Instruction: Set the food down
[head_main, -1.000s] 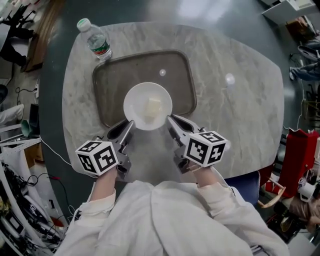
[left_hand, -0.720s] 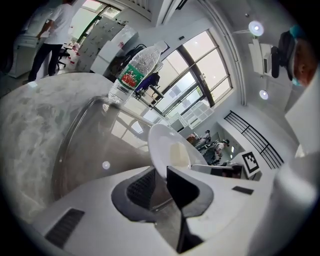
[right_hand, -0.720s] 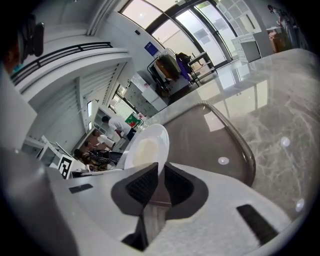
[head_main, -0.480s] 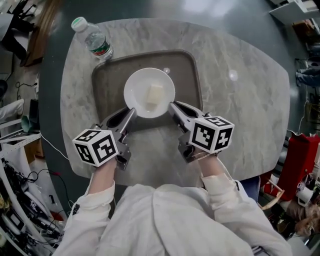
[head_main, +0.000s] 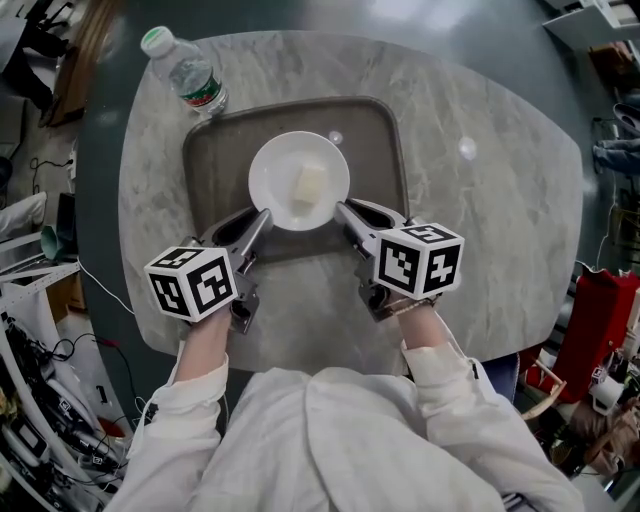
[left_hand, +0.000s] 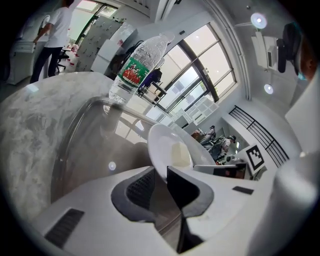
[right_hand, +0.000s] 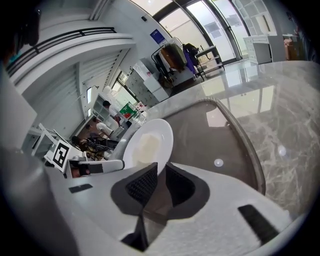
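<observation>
**A:** Where's the food rn?

**B:** Pale yellow block of food (head_main: 310, 186), sat mid a round white plate (head_main: 275, 168). The plate's over the middle of the dark brown rectangular tray (head_main: 375, 140), a bit twd the tray's near edge.

**A:** Down yet?

**B:** Can't tell if the plate's touching the tray or just above it. Prob the last bit of lowering, I'd say.

**A:** Tools?

**B:** Left tool (head_main: 262, 215) is pinching the plate's rim on the tray's left side. Right tool (head_main: 342, 208) is pinching the opposite rim. Both are clamped on the thin edge, nothing else btwn the jaws.

**A:** Why two?

**B:** My guess: gripping opposite sides keeps the plate level so the block doesn't slide. Both come in from the tray's near side, angled down, so they bite the rim w/o touching the food.

**A:** Anything around it?

**B:** The tray sits on a grey marble counter (head_main: 480, 230). A clear plastic water bottle (head_main: 190, 78) w/ a green label stands just off the tray's far-left corner, well clear of the plate.
</observation>
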